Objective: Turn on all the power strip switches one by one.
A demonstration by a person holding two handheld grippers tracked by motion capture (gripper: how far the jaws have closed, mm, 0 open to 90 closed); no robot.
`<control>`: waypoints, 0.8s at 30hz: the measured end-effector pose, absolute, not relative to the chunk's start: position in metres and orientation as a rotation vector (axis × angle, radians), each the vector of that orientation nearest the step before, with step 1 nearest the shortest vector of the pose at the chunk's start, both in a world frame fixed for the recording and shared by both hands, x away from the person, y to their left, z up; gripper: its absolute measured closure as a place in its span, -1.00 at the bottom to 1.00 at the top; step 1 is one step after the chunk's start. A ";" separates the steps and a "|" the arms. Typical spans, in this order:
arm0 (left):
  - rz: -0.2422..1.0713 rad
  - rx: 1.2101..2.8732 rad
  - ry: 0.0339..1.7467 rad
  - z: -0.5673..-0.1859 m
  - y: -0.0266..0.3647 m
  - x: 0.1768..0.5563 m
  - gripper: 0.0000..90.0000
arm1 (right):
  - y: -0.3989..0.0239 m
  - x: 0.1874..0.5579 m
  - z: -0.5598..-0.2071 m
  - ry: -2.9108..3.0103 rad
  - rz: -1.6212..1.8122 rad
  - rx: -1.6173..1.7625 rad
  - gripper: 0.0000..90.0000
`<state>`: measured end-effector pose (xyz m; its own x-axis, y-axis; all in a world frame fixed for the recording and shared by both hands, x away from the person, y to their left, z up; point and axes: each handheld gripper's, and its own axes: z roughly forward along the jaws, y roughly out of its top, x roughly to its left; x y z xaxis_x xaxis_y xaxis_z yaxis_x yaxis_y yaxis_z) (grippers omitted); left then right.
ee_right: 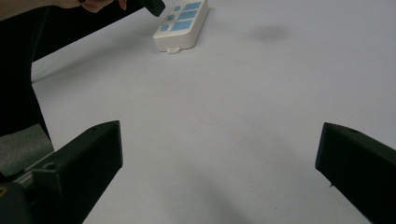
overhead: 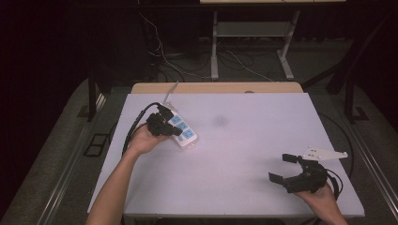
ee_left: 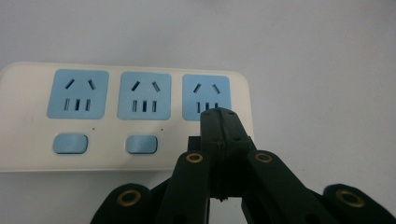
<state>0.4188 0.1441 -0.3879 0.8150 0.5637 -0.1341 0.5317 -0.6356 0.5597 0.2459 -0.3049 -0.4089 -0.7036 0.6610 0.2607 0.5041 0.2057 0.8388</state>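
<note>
With its jaws pressed together, the left gripper [ee_left: 218, 116] bore down on the power strip [overhead: 180, 131] near the surface's far left corner, seemingly pressing its end switch; the right gripper [overhead: 286, 168] rested spread.

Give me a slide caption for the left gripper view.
Shut left claw poised over the third button spot of a white power strip with three blue sockets.

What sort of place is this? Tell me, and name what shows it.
Probably a lab or recording room, not a home. A bare white table holds just a power strip with blue sockets. Behind it, loose cables trail over a dark carpeted floor beside a metal desk frame, against dark surroundings.
</note>
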 end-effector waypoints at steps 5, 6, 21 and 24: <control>0.057 2.391 0.814 -0.396 0.145 0.420 0.99 | -0.305 0.246 -0.409 2.316 1.509 1.131 -0.99; 0.053 2.394 0.815 -0.397 0.145 0.420 0.99 | -0.305 0.246 -0.409 2.316 1.509 1.130 -0.98; 0.001 2.372 0.817 -0.408 0.140 0.416 1.00 | -0.310 0.245 -0.409 2.300 1.509 1.136 -0.99; -0.021 2.359 0.825 -0.409 0.142 0.418 1.00 | -0.312 0.244 -0.408 2.296 1.508 1.139 -0.99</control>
<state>0.4184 0.1420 -0.4088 0.8038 0.5559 -0.2118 0.5659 -0.6048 0.5604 0.2440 -0.3120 -0.4081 -0.6947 0.6720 0.2566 0.5022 0.1978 0.8418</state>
